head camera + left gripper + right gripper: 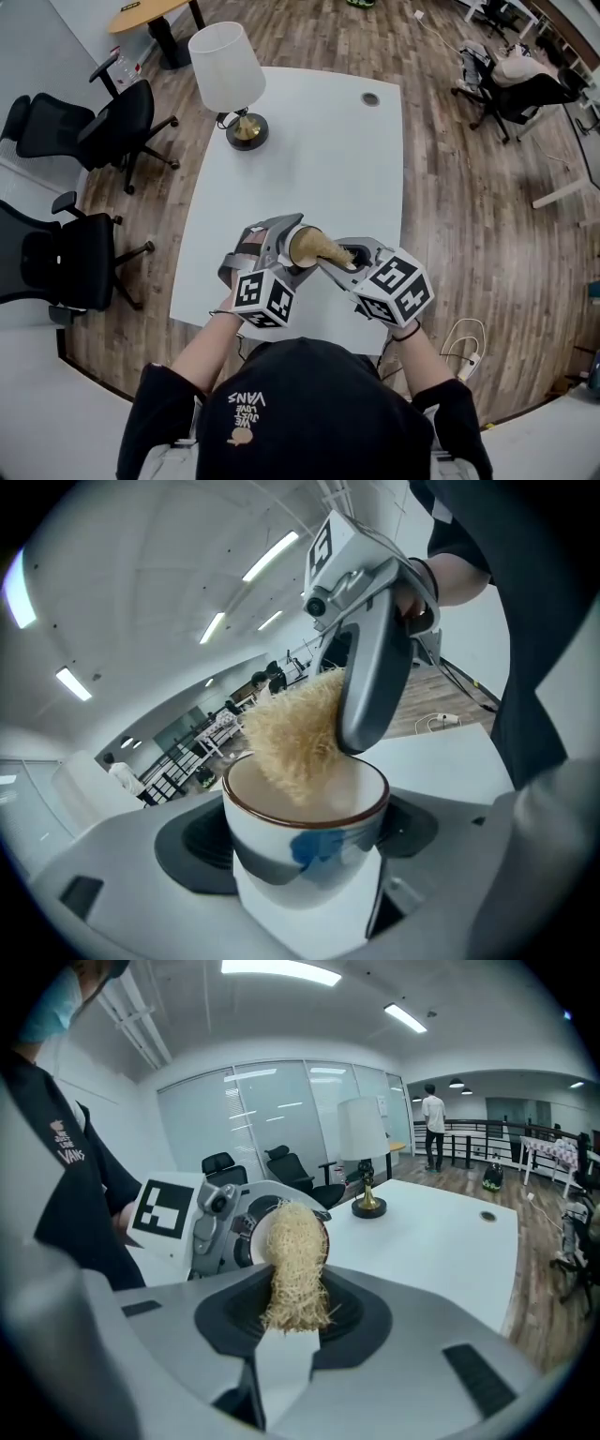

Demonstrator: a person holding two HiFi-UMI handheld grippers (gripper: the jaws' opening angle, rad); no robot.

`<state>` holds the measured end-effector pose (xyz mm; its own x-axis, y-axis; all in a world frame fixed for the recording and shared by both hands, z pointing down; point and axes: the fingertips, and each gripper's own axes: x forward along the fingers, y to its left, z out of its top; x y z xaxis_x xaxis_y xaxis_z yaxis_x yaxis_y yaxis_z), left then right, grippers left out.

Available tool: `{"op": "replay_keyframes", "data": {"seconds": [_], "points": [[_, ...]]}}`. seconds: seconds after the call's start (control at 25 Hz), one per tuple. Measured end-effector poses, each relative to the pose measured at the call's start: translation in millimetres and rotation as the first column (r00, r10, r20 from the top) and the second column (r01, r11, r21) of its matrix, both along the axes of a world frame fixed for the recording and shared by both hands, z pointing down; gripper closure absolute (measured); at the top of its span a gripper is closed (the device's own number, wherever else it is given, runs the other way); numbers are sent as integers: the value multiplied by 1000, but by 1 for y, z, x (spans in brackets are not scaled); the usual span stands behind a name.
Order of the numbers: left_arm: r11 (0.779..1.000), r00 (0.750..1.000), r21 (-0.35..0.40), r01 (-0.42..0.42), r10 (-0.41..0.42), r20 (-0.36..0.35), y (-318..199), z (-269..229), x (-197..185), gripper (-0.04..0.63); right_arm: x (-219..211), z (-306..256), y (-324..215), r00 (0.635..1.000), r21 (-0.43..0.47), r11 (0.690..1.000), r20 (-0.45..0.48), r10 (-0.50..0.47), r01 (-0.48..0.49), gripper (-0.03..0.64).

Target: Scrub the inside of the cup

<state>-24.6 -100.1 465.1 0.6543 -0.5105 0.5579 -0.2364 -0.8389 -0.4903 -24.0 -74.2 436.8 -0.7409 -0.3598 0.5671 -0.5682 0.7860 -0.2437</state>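
At 6 o'clock edge of white table point(309, 150): cup point(298, 246), white w/ brown rim and blue mark, clamped in left gripper point(281, 242), jaws pressed on opp. sides of cup wall. Mouth tipped toward 3 o'clock in head view, facing right gripper point(349, 255). Right gripper's jaws closed on straw-coloured fibre scrubber point(323, 248), gripped at its base, free end pointing toward 9 o'clock into cup.

In left gripper view: scrubber coming in from 1 o'clock, bushy tip past rim and inside cup; grey finger of right gripper just above rim at 1 o'clock.

In right gripper view: scrubber running from jaws toward 12 o'clock, tip covering most of cup mouth.

Both grippers close together in front of person's chest, marker cubes on 6 o'clock side.

On table at 11 o'clock from cup, well apart: lamp point(230, 80), white shade, brass-coloured base. Black office chairs point(112, 117) on wood floor at 9–10 o'clock, beside table.
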Motion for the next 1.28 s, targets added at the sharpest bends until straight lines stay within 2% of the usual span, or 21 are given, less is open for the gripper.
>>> {"op": "replay_keyframes", "data": {"seconds": [0.16,0.28,0.44,0.56,0.72,0.8,0.92,1.08,1.2,1.28], "points": [[1000,1000,5,13,-13,9,-7,1,-4,193,-9,7,17,997,-60,996,7,-71,71,517],[1000,1000,9,-8,8,28,-2,4,0,193,-20,4,20,995,-56,993,16,-101,102,517],[1000,999,14,-16,16,32,3,8,3,193,-14,0,3,999,-26,999,27,-44,45,517],[1000,1000,10,-16,16,25,5,7,4,193,-3,2,-3,1000,-40,999,28,2,-1,517],[1000,1000,7,4,-5,20,-1,9,-1,193,0,14,10,1000,-95,995,2,-27,27,517],[1000,1000,1,14,-14,15,-5,10,-4,193,-9,15,19,997,-121,990,38,-67,71,517],[1000,1000,-14,20,-20,-3,-7,11,-3,193,-24,6,21,984,-130,987,163,-74,96,517],[999,998,-39,34,-36,-54,-9,13,1,193,-21,-2,5,957,-109,994,288,32,0,517],[993,986,-105,61,-76,-149,-15,13,6,193,-9,-8,-6,933,-79,993,345,107,-85,517],[982,966,-173,80,-119,-231,-22,14,8,193,0,-11,-13,923,-50,990,358,142,-133,517]]}}
